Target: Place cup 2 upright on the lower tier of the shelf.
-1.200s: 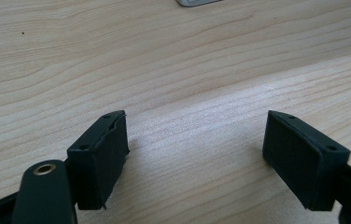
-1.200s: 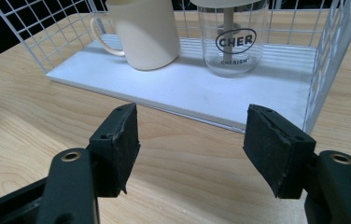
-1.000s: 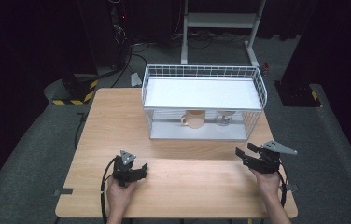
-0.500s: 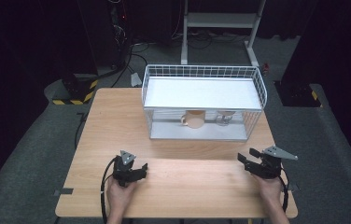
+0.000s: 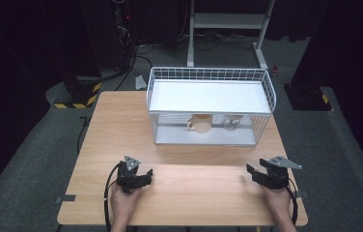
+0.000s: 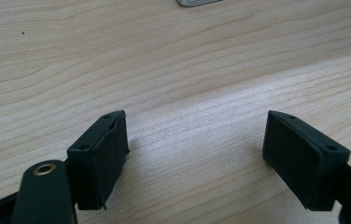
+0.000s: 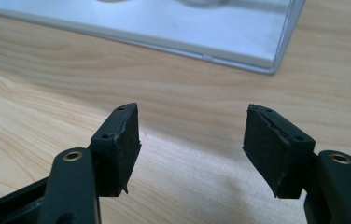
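Note:
My left gripper (image 5: pixel 146 175) rests low over the wooden table (image 5: pixel 121 125) near its front left, held by a hand. Its jaws stand open with bare wood between them (image 6: pixel 194 130). My right gripper (image 5: pixel 254 170) sits near the front right, also in a hand, its jaws pointing towards the table's middle. Those jaws are open too, with nothing between the pads (image 7: pixel 192 123).
A white wire basket rack (image 5: pixel 211 72) stands at the back middle of the table. Under its shelf sit a tan mug (image 5: pixel 201 123) and a clear glass (image 5: pixel 232 122). The rack's white base (image 7: pixel 164 28) lies just ahead of my right gripper.
My right gripper has sunk closer to the table top. The left gripper has stayed where it was.

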`<control>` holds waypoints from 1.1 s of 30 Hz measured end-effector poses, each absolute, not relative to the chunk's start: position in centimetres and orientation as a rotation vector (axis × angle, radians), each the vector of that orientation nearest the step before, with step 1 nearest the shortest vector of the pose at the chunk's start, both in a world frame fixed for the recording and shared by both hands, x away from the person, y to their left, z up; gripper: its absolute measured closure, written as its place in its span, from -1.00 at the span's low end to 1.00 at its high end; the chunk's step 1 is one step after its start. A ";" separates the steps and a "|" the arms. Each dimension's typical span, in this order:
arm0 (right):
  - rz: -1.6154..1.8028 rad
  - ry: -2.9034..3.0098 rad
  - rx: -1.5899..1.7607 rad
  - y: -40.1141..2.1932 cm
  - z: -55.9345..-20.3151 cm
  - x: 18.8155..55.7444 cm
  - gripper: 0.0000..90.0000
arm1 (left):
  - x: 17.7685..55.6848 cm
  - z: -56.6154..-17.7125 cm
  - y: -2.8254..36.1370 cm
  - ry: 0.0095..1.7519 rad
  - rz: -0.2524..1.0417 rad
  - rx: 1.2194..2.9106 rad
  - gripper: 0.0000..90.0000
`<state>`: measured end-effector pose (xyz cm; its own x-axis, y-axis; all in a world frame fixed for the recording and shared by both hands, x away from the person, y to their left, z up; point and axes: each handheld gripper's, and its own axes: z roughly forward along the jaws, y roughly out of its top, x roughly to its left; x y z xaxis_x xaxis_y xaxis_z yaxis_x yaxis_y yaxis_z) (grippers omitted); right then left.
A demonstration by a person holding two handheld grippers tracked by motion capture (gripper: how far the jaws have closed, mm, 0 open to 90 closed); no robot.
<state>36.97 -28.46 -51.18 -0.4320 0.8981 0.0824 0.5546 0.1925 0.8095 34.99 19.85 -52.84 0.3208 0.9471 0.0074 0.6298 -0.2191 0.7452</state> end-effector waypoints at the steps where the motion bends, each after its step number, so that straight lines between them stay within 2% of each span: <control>1: 1.114 2.066 1.366 -28.4 -51.3 37.0 -0.20 | 35.0 -52.8 19.9 1.388 0.630 1.943 -0.50; 18: 0.955 2.099 1.355 -28.3 -52.1 37.1 -0.22 | 35.0 -52.8 19.9 1.388 0.629 1.945 -0.50; 33: 0.899 2.118 1.399 -28.0 -52.3 37.3 -0.33 | 35.0 -52.8 19.8 1.390 0.629 1.943 -0.50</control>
